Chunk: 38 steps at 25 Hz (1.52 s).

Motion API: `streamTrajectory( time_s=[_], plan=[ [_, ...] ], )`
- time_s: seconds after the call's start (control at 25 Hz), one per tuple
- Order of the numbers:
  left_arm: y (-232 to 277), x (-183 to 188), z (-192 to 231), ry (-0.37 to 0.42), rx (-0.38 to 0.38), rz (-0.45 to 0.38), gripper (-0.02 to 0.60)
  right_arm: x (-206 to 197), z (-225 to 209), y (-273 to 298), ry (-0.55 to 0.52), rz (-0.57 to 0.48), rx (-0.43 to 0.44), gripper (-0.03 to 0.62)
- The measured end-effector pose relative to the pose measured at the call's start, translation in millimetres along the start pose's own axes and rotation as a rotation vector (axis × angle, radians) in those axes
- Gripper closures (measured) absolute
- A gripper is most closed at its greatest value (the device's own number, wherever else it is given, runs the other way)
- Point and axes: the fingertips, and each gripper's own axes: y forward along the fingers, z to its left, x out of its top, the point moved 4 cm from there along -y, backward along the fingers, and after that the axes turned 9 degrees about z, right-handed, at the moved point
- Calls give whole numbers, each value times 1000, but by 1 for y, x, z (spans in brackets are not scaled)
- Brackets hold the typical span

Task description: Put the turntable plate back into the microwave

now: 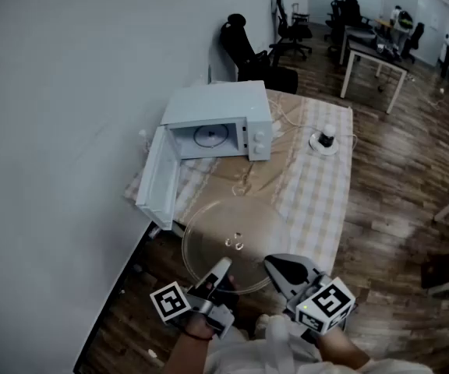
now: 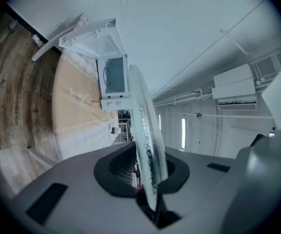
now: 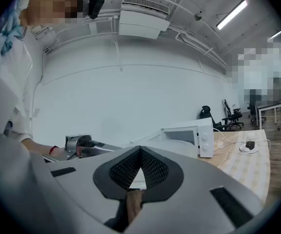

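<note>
- Grey left gripper (image 2: 145, 165): jaws stood narrow, clamped on the near rim of the turntable plate (image 1: 231, 244), with the black ribbed pads (image 2: 120, 167) pressed on either side of the glass.
- Turntable plate: clear glass disc, held roughly level in the air. It reached forward from the left gripper toward the microwave (image 1: 223, 106) and showed edge-on in the left gripper view.
- Right gripper (image 1: 277, 266): jaw tips together, nothing between them. It sat just beside the plate's near right rim; contact could not be made out.
- Microwave: white, on the table (image 1: 322, 201) beyond the plate and apart from it. Its door (image 1: 156, 179) was swung wide to the left, and the open cavity faced the plate.
- Table: covered in pale checked fabric.
- Small dark item (image 1: 326, 135): stood on a white disc, right of the microwave.
</note>
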Motion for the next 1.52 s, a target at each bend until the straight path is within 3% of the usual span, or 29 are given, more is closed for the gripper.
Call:
streamTrajectory(
  time_s=[0.88, 1.52],
  plan=[
    [2, 6, 4, -1, 9, -14, 549, 3, -5, 6, 11, -1, 45, 562],
    [14, 40, 20, 19, 17, -23, 548, -2, -20, 47, -95, 101, 41, 560]
  ],
)
